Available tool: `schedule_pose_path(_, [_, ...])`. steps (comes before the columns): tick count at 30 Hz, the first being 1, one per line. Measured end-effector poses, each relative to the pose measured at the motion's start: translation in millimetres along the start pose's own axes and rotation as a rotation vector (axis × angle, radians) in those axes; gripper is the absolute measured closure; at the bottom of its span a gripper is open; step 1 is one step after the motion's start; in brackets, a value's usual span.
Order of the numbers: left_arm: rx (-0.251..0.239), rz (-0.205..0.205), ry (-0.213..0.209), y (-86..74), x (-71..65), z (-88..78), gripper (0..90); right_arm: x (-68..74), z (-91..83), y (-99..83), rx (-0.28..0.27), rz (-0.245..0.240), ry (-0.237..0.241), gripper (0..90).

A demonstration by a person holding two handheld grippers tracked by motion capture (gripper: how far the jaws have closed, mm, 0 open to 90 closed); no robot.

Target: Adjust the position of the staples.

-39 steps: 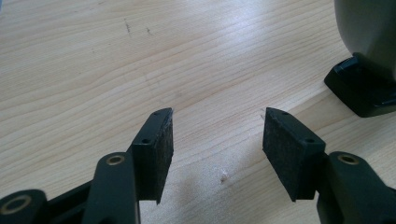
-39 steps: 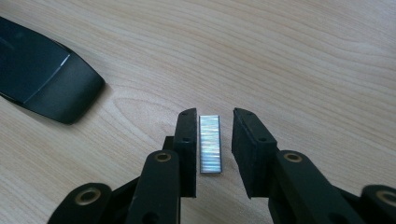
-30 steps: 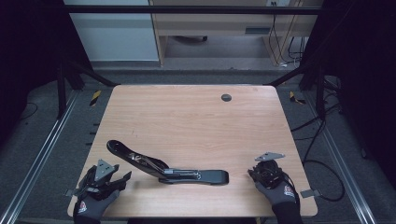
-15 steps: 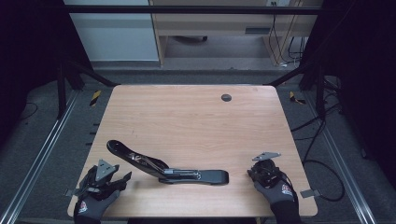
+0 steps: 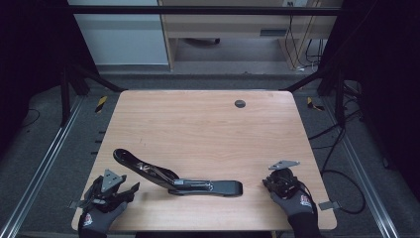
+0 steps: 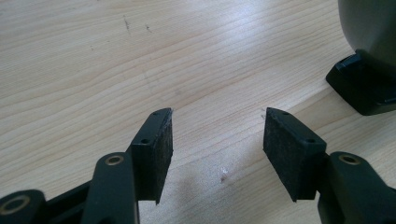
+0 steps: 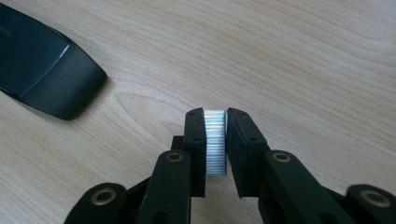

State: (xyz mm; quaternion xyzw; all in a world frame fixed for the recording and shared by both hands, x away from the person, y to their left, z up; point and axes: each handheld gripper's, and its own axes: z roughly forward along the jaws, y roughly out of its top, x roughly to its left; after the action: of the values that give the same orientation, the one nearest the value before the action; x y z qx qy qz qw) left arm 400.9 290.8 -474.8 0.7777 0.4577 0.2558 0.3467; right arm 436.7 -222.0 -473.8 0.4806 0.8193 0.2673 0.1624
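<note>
Staples [image 7: 215, 142], a silvery strip, sit clamped in my right fingers [image 7: 240, 140]; my left fingers [image 6: 156, 149] gape empty. Opened stapler [image 5: 178, 179] lies lengthwise between both hands.

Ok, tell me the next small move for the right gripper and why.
Probably carry the strip of staples toward the opened stapler. The right gripper is shut on the strip, the stapler lies open on the table, and the left gripper sits open beside it.
</note>
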Motion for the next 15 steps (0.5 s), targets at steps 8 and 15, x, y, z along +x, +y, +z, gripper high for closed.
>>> schedule_pose_path(8, [0.0, -0.002, -0.005, -0.5, 0.8, 0.3, 42.6, 0.7, -6.8, 4.9, -0.037, -0.019, 0.012, 78.5])
schedule_pose_path(15, [0.0, -0.003, -0.004, -0.6, 1.2, 0.4, 42.6, 4.3, -12.4, 9.6, -0.069, -0.061, 0.034, 78.5])
